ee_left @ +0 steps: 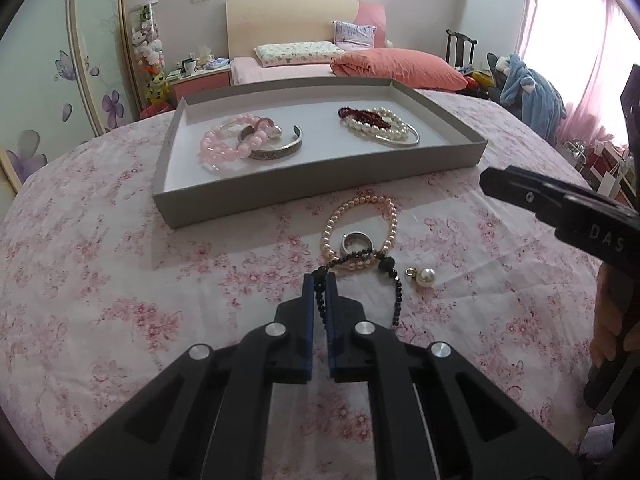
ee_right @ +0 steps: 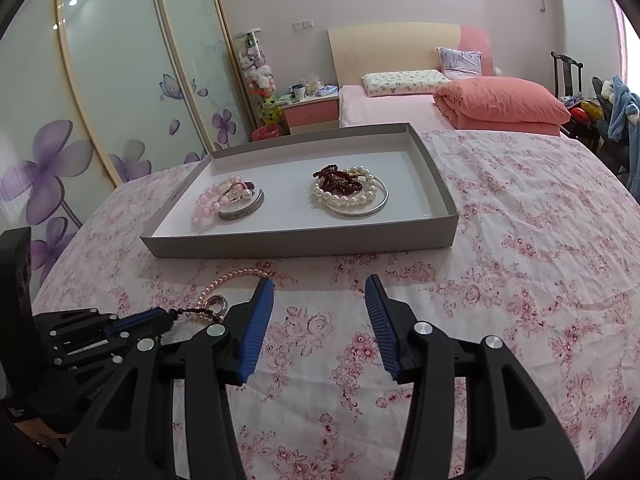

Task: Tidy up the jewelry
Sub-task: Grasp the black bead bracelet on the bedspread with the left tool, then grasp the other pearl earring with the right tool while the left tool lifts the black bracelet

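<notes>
Black beads (ee_left: 394, 286) are hanging from the left gripper (ee_left: 319, 280), pinched between its blue pads, near a pearl strand (ee_left: 360, 232); the right gripper (ee_right: 320, 284) is hovering agape.

The left gripper (ee_left: 320, 280) sits low over the bed, its blue-padded fingers (ee_left: 309, 320) drawn almost together and pinching a black bead strand (ee_left: 320, 304) that runs up between the pads. From the right wrist view the same gripper (ee_right: 168, 317) shows at the lower left, pointing rightward, with the beads trailing from its tip. The right gripper (ee_right: 320, 284) is held level above the cloth, its jaws spread wide with nothing between them; its blue pads (ee_right: 258, 328) face each other across bare fabric. In the left wrist view it (ee_left: 486, 182) reaches in from the right edge, and the person's right hand (ee_left: 608, 320) grips its handle.
</notes>
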The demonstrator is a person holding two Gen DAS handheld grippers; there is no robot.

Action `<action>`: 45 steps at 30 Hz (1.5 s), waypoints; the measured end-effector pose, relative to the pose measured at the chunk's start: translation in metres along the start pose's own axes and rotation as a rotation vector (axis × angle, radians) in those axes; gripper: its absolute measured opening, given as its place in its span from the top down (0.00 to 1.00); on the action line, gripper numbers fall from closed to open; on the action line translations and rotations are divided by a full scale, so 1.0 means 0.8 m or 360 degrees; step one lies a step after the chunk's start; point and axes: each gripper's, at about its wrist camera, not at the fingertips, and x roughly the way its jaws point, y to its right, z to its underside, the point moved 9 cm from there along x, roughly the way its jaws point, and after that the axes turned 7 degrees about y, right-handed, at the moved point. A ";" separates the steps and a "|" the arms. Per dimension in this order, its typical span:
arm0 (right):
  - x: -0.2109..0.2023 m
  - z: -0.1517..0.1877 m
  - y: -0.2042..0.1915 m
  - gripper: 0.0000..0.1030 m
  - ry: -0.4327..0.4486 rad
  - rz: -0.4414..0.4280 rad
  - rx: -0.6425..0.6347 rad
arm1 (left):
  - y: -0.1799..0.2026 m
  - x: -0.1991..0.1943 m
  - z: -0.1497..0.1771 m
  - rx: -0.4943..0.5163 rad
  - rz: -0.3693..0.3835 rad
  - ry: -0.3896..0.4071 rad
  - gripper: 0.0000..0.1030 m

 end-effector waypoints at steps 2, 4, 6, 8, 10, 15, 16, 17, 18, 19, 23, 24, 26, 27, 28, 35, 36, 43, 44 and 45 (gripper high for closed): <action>-0.001 0.000 0.000 0.53 0.0001 0.0000 0.0000 | -0.007 -0.009 -0.003 -0.0014 -0.0009 0.0023 0.94; 0.000 0.000 0.000 0.53 0.0000 0.0001 0.0001 | -0.014 -0.017 -0.005 -0.0029 -0.0019 0.0048 0.94; 0.000 0.000 0.001 0.53 -0.0001 0.0001 0.0003 | -0.022 -0.025 -0.006 -0.0050 -0.0034 0.0066 0.94; -0.001 0.000 0.001 0.53 -0.0004 0.0000 0.0004 | -0.034 -0.030 -0.006 -0.0072 -0.0062 0.0078 0.94; -0.001 0.001 0.001 0.53 -0.0009 -0.0003 0.0000 | -0.042 -0.032 -0.007 -0.0093 -0.0082 0.0079 0.94; -0.002 0.002 -0.005 0.53 -0.0021 -0.0020 -0.0027 | -0.067 -0.027 -0.001 -0.0152 -0.0160 0.0041 0.94; -0.002 0.002 -0.006 0.53 -0.0024 -0.0025 -0.0033 | -0.070 -0.025 0.000 -0.0162 -0.0173 0.0032 0.94; -0.002 0.004 -0.009 0.53 -0.0030 -0.0032 -0.0041 | -0.074 -0.022 0.002 -0.0177 -0.0188 0.0016 0.94; -0.002 0.005 -0.011 0.53 -0.0038 -0.0041 -0.0050 | -0.078 -0.020 0.004 -0.0190 -0.0197 0.0003 0.94; -0.002 0.007 -0.014 0.54 -0.0048 -0.0053 -0.0059 | -0.082 -0.017 0.007 -0.0205 -0.0208 -0.0011 0.94; 0.004 0.023 -0.038 0.63 -0.0131 -0.0137 -0.0147 | -0.096 -0.009 0.016 -0.0260 -0.0231 -0.0054 0.94; 0.005 0.029 -0.044 0.63 -0.0154 -0.0153 -0.0178 | -0.098 -0.009 0.017 -0.0269 -0.0233 -0.0054 0.94; 0.009 0.041 -0.058 0.67 -0.0207 -0.0184 -0.0253 | -0.099 -0.008 0.016 -0.0277 -0.0238 -0.0053 0.94; 0.011 0.047 -0.065 0.67 -0.0232 -0.0193 -0.0291 | -0.100 -0.008 0.016 -0.0279 -0.0239 -0.0053 0.94; 0.014 0.051 -0.071 0.68 -0.0250 -0.0197 -0.0321 | -0.099 -0.008 0.016 -0.0280 -0.0241 -0.0053 0.94; 0.025 0.068 -0.086 0.74 -0.0326 -0.0169 -0.0422 | -0.099 -0.007 0.016 -0.0279 -0.0237 -0.0051 0.94; 0.027 0.070 -0.086 0.75 -0.0336 -0.0157 -0.0433 | -0.099 -0.007 0.016 -0.0279 -0.0235 -0.0051 0.94; 0.029 0.068 -0.082 0.86 -0.0318 -0.0094 -0.0460 | -0.098 -0.007 0.016 -0.0277 -0.0232 -0.0049 0.93; 0.029 0.065 -0.073 0.86 -0.0313 -0.0055 -0.0442 | -0.098 -0.007 0.016 -0.0279 -0.0228 -0.0049 0.93; 0.030 0.061 -0.060 0.86 -0.0309 -0.0010 -0.0412 | -0.098 -0.007 0.017 -0.0282 -0.0224 -0.0048 0.93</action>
